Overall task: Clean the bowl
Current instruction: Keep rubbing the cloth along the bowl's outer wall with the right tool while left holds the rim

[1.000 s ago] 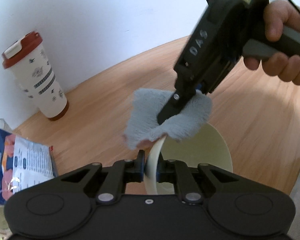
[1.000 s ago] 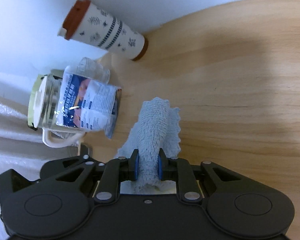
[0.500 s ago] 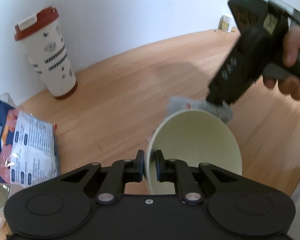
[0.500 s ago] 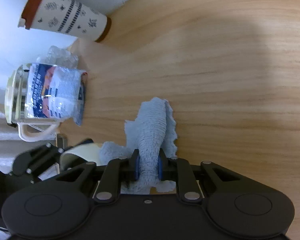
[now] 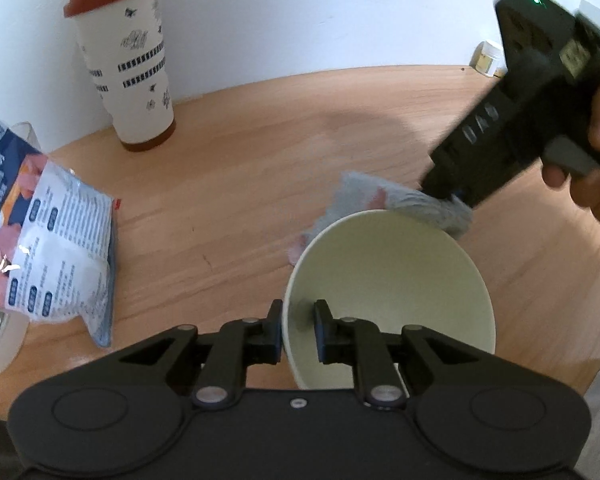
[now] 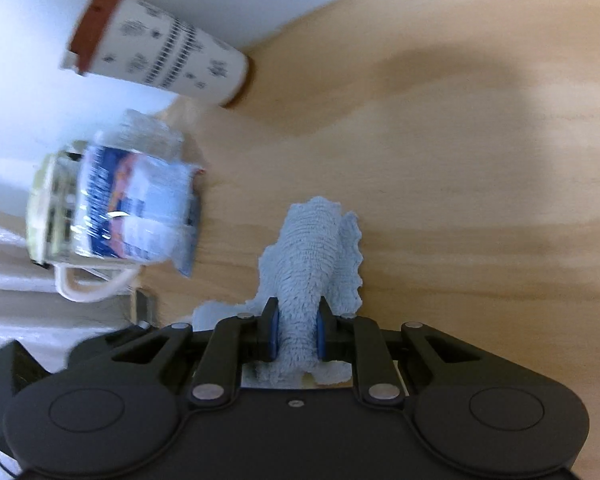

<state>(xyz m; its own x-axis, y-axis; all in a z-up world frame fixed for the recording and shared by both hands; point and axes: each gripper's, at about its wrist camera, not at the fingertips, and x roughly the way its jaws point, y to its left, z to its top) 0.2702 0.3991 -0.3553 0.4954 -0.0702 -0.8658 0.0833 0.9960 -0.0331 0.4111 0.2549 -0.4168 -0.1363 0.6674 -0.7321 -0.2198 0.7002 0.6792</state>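
My left gripper (image 5: pixel 298 330) is shut on the near rim of a cream bowl (image 5: pixel 396 280) and holds it tilted above the wooden table (image 5: pixel 228 200). My right gripper (image 6: pixel 296 334) is shut on a light blue-grey cloth (image 6: pixel 310 248). In the left wrist view the right gripper's black body (image 5: pixel 512 108) is at the upper right, and the cloth (image 5: pixel 400 200) hangs behind the bowl's far rim, outside the bowl. The cloth's lower part is hidden by the bowl.
A white travel cup with a red-brown lid (image 5: pixel 128 68) stands at the back left by the wall. A printed plastic packet (image 5: pixel 48 240) leans on a glass mug (image 6: pixel 60 216) at the left. A small jar (image 5: pixel 486 58) sits far back right.
The right gripper has taken the cloth off the bowl's rim and moved it back and to the right, behind the bowl. The left gripper has tilted and shifted, showing more of the bowl's inside.
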